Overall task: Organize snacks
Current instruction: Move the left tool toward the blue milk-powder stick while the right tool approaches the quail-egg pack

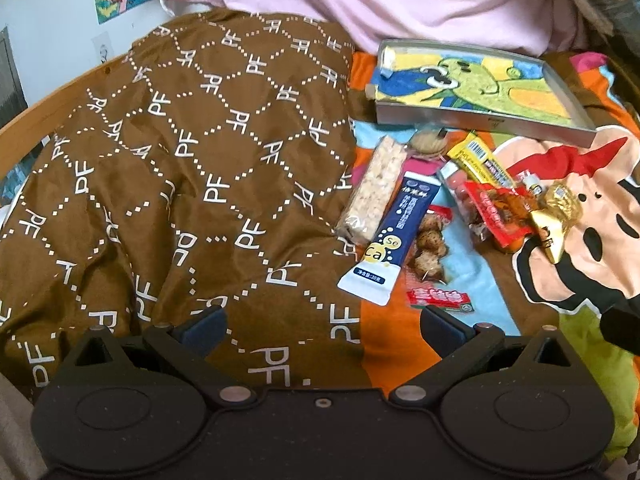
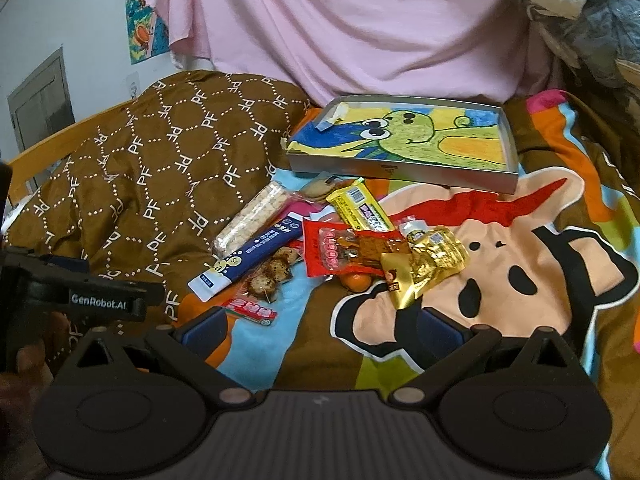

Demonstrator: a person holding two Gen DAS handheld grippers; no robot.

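Note:
Several snacks lie in a loose pile on the cartoon bedspread: a puffed rice bar [image 1: 370,188] [image 2: 252,216], a dark blue sachet [image 1: 394,236] [image 2: 248,260], a clear pack of brown balls [image 1: 430,246] [image 2: 272,272], a yellow bar [image 1: 480,160] [image 2: 360,206], a red packet [image 1: 494,210] [image 2: 340,252] and a gold packet [image 1: 556,216] [image 2: 428,262]. Behind them lies a shallow grey tray [image 1: 484,122] [image 2: 400,170] with a green cartoon drawing inside. My left gripper [image 1: 322,330] is open and empty, left of and in front of the pile. My right gripper [image 2: 320,330] is open and empty, just in front of the pile.
A brown patterned pillow [image 1: 192,168] [image 2: 160,168] lies left of the snacks. A pink cloth [image 1: 400,0] [image 2: 340,28] hangs behind the tray. The left gripper's body [image 2: 80,300] shows at the left edge of the right wrist view.

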